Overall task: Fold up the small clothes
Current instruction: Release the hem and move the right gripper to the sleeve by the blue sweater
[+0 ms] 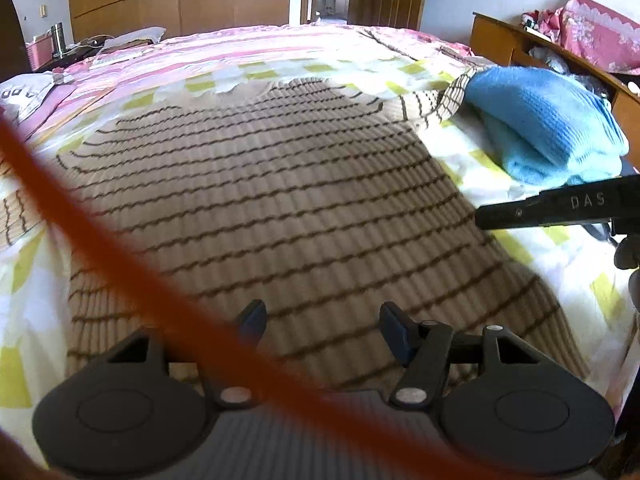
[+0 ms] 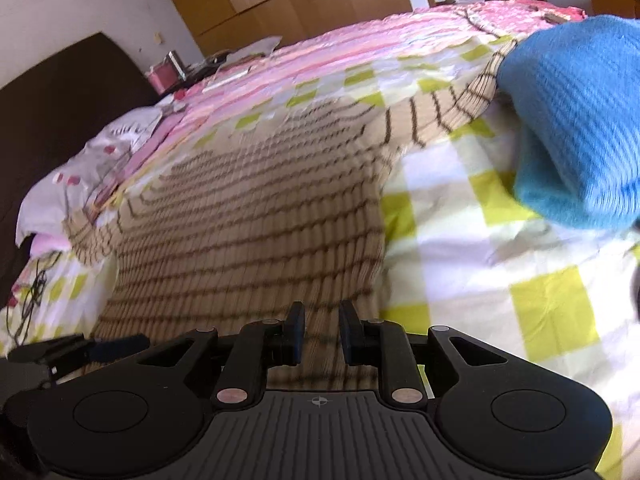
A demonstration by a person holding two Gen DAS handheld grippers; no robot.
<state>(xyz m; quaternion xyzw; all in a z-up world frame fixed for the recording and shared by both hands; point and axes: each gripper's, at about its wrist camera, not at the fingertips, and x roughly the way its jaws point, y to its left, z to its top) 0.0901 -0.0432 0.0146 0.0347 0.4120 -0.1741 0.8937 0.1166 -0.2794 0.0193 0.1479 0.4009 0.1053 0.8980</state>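
Two claws hang low over one big bed. Far to the left of the tan striped sweater [image 2: 248, 208] sits a dark headboard [image 2: 60, 120], with a white pillow [image 2: 80, 172] just by it. A blurry orange strap [image 1: 120, 240] cuts across the left wrist view, in front of everything. The left claw [image 1: 322, 330] is wide open and holds nothing; it hovers over the near edge of the sweater. The sweater lies spread out flat in the middle of the bed, on a white and yellow-green checked sheet [image 2: 460, 220]. Behind the sweater lies a pink blanket [image 1: 240, 52]. The right claw [image 2: 322, 332] is open only a little, with a narrow gap between its fingers, and holds nothing; it too sits over the near edge of the sweater. To the right of the sweater rests a folded blue knit piece [image 1: 548, 120], lying on one far corner of the sweater.
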